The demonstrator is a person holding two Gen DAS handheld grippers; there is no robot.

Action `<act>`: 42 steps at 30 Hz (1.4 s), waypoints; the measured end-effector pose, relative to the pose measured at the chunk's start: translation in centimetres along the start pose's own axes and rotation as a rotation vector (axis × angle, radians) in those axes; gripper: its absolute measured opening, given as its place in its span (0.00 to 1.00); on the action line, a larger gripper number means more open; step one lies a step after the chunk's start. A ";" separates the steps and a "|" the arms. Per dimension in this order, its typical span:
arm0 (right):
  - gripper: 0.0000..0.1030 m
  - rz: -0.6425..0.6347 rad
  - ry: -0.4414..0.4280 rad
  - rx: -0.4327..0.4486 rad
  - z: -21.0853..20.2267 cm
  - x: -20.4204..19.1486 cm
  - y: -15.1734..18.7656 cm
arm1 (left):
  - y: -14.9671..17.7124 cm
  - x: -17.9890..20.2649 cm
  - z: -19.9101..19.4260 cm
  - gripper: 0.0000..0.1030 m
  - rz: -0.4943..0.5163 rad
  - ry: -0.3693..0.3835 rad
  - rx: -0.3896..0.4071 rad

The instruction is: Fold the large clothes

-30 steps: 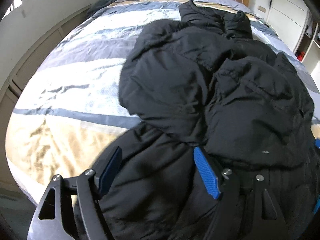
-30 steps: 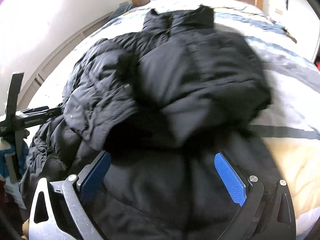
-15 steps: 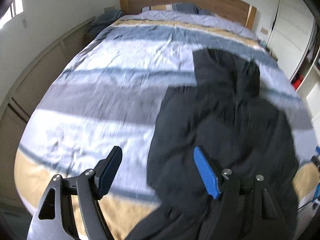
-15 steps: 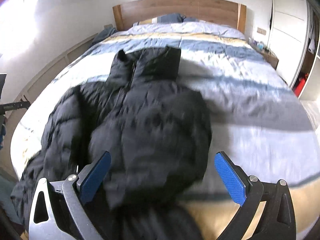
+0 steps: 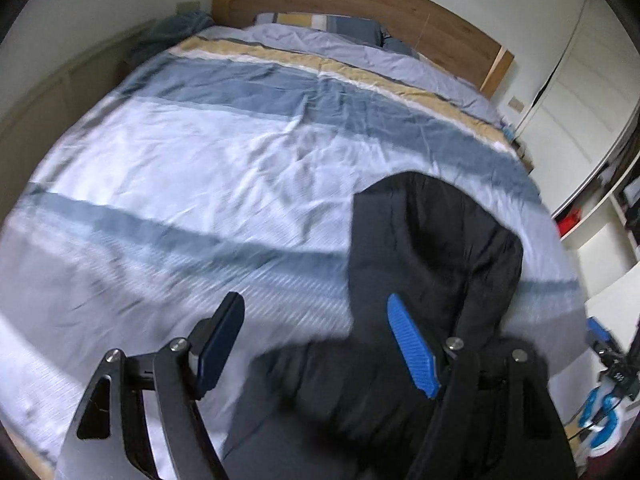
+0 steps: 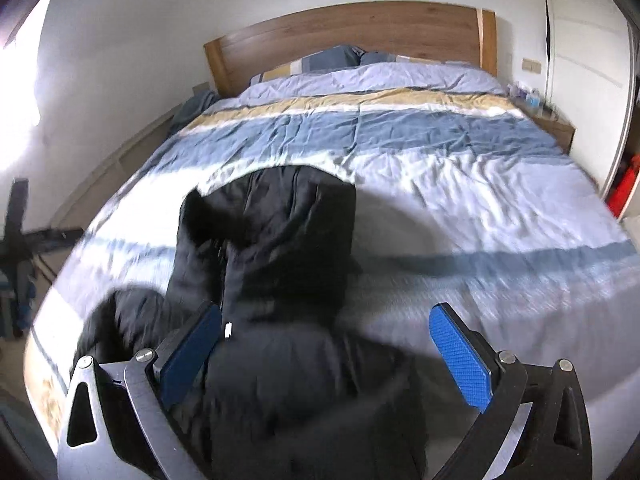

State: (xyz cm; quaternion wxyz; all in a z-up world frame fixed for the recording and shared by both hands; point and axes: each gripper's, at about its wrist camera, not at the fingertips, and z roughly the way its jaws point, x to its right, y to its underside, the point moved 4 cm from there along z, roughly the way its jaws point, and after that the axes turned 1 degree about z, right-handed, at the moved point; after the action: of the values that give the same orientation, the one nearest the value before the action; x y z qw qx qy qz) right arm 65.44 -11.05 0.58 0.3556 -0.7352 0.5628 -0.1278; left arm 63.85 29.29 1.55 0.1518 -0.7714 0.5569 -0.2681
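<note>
A black padded jacket (image 5: pixel 432 248) lies on the striped bed cover (image 5: pixel 200 168), collar end toward the headboard. In the left wrist view it runs from mid-right down under my left gripper (image 5: pixel 316 304), which is open: its left finger hangs over bare cover, its blue pad (image 5: pixel 412 352) over the jacket. In the right wrist view the jacket (image 6: pixel 280 232) sits left of centre, with a sleeve bulging out at the lower left. My right gripper (image 6: pixel 326 314) is open above the jacket's lower part, its right pad (image 6: pixel 460 360) over the cover. Neither grips fabric.
The wooden headboard (image 6: pixel 360 28) and pillows close the far end of the bed. White wardrobe doors (image 6: pixel 588 60) and a nightstand (image 6: pixel 548 120) stand on the right, with a red item (image 6: pixel 624 188) by the shelves. A wall with low panelling runs along the left.
Both views have swung up fast, with motion blur. The bunched jacket that filled them now looks smaller, lower and drawn out long. The whole bed and headboard have come into sight.
</note>
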 end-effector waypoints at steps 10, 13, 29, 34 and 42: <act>0.99 0.154 -0.077 -0.017 14.1 2.6 -5.6 | -4.9 2.2 14.5 0.71 -0.099 0.161 -0.005; 0.99 0.196 -0.099 -0.007 17.3 3.3 -6.3 | -5.0 2.6 18.0 0.71 -0.155 0.235 -0.008; 0.20 0.188 -0.220 -0.097 20.6 1.2 -6.5 | -2.6 8.1 20.9 0.39 -0.111 0.300 -0.116; 0.19 0.129 -0.243 -0.073 14.2 -0.7 -6.2 | -1.5 8.6 14.6 0.26 -0.072 0.312 -0.081; 0.19 0.034 -0.354 -0.006 -0.1 -4.2 -1.4 | 5.1 8.0 1.0 0.26 -0.024 0.380 -0.023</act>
State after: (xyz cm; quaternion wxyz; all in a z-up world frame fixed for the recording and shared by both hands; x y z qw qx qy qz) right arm 65.06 -7.02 2.47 0.4491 -0.7376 0.5040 0.0114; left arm 62.37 20.06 0.00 0.0318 -0.7150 0.5695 -0.4042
